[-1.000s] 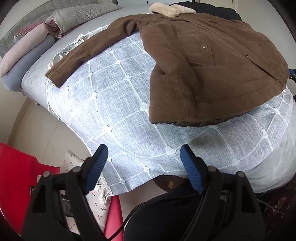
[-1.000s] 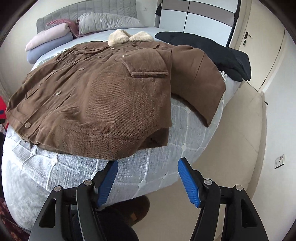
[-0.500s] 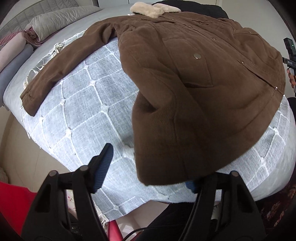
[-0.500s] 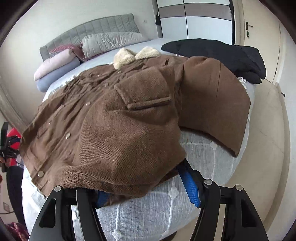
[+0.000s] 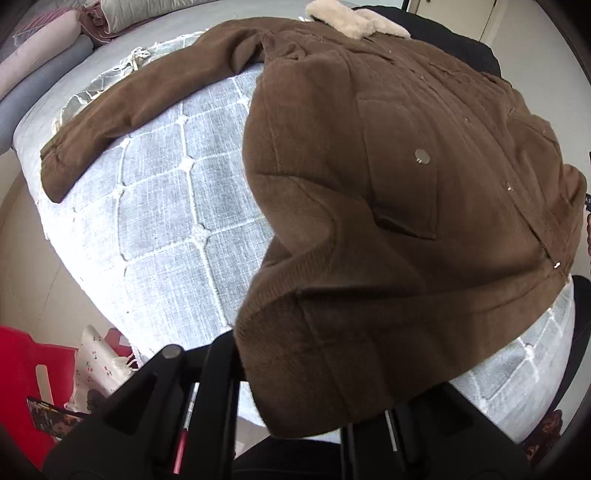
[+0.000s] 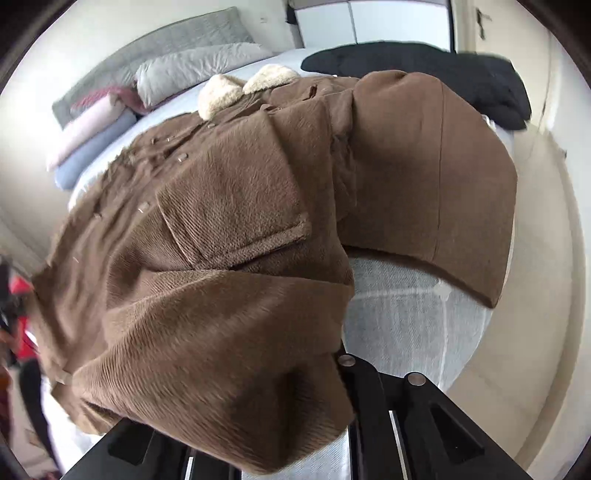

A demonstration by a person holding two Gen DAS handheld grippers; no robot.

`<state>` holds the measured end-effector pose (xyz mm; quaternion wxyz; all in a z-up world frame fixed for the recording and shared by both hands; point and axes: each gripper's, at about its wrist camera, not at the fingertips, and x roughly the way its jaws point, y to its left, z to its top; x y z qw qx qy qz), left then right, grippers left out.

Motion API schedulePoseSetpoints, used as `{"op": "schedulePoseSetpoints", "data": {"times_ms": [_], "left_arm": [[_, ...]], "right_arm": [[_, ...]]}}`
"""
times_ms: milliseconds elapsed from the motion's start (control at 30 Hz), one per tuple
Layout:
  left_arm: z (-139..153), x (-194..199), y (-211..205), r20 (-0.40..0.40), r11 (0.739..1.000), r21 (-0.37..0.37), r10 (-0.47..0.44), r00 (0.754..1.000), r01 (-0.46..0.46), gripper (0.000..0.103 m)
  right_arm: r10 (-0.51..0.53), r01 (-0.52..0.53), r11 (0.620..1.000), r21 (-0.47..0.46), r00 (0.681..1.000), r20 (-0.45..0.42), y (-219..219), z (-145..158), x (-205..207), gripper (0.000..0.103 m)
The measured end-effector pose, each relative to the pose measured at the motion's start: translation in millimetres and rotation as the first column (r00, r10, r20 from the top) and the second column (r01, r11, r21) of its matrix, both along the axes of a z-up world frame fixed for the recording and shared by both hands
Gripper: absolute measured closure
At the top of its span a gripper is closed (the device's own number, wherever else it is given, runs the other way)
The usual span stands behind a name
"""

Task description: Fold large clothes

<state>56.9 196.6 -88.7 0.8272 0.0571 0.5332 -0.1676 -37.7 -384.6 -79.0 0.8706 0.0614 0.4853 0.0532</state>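
A large brown coat [image 5: 388,177] with a cream fleece collar [image 5: 354,22] lies front-up on a bed. Its left sleeve [image 5: 140,107] stretches out over the pale checked bedspread [image 5: 173,206]. My left gripper [image 5: 295,406] is shut on the coat's bottom hem at the left corner; its fingers are hidden under the cloth. In the right wrist view the coat [image 6: 229,229] fills the frame, with its right sleeve [image 6: 436,177] folded beside the body. My right gripper [image 6: 280,435] is shut on the hem at the right corner, its fingers covered by the lifted cloth.
Rolled pink and blue-grey bedding [image 6: 92,144] and a grey pillow [image 6: 195,66] lie at the headboard. A black garment [image 6: 436,70] lies on the bed's far right. A red object [image 5: 26,373] and a cherry-print cloth [image 5: 96,365] sit on the floor at the left.
Both grippers moved in from open below the bed edge, closed on the coat's hem corners and lifted the hem, which now drapes over the fingers.
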Motion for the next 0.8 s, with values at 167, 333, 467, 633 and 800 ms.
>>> {"op": "schedulePoseSetpoints", "data": {"times_ms": [167,333,467,633,800], "left_arm": [[86.9,-22.1,11.7,0.059,0.971,-0.238,0.045,0.997,-0.030,0.094],[156.4,-38.3,22.3,0.088,0.904,-0.423,0.107,0.990,-0.060,0.095],[142.1,-56.9,44.8,0.005,0.919,-0.376,0.127,0.992,-0.115,0.094],[21.1,-85.8,32.9,-0.305,0.975,-0.193,0.046,0.951,-0.109,0.093],[-2.8,-119.0,34.1,-0.339,1.000,-0.001,0.000,0.941,0.000,0.092]], "right_arm": [[0.049,-0.063,0.996,0.066,0.980,0.192,9.5,96.1,-42.0,0.095],[-0.060,-0.005,0.979,0.203,0.948,0.312,-14.4,178.5,-72.9,0.096],[-0.152,0.106,0.977,0.184,0.955,0.254,-51.3,182.4,-97.9,0.096],[-0.156,0.158,0.987,0.035,0.986,-0.051,-70.5,77.8,-115.8,0.094],[-0.191,0.183,0.981,-0.056,0.928,-0.320,-94.2,-13.3,-140.0,0.092]]}}
